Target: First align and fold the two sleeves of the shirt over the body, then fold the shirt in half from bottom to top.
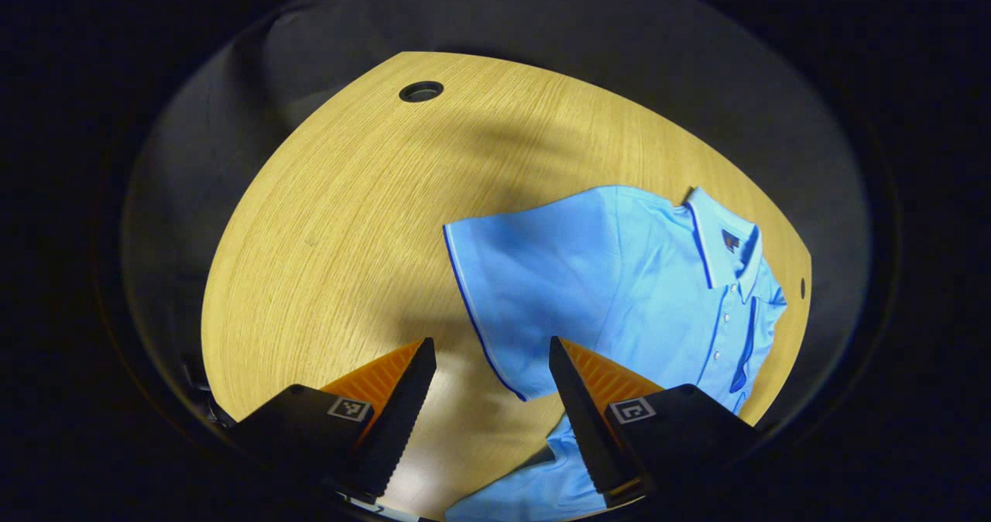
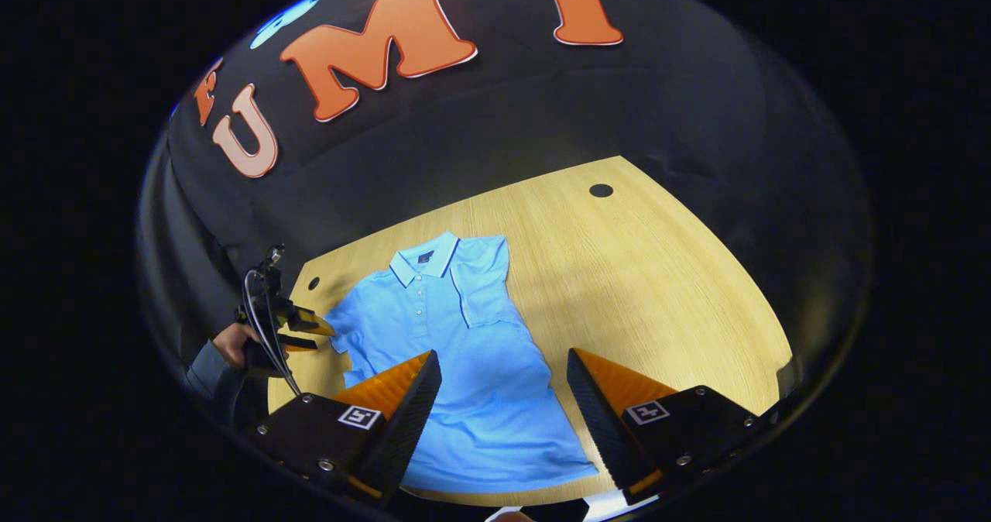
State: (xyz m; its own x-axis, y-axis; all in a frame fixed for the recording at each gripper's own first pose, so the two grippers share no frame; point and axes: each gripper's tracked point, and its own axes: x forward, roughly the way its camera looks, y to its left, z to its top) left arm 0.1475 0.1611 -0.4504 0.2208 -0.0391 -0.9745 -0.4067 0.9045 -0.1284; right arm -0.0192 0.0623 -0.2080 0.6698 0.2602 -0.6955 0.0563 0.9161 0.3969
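One sleeve is already laid over the shirt on the table. Both hand-held grippers, left and right, are held wide open and empty, the left poised beside the unfolded sleeve, seemingly for the second fold.

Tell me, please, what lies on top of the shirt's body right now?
One sleeve is folded over the blue shirt, beside the collar. The other sleeve lies spread on the wooden table. The fabric beneath the folded sleeve is covered.

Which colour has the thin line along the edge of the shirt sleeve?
Dark blue, on the light blue polo shirt; the left gripper view shows it best.
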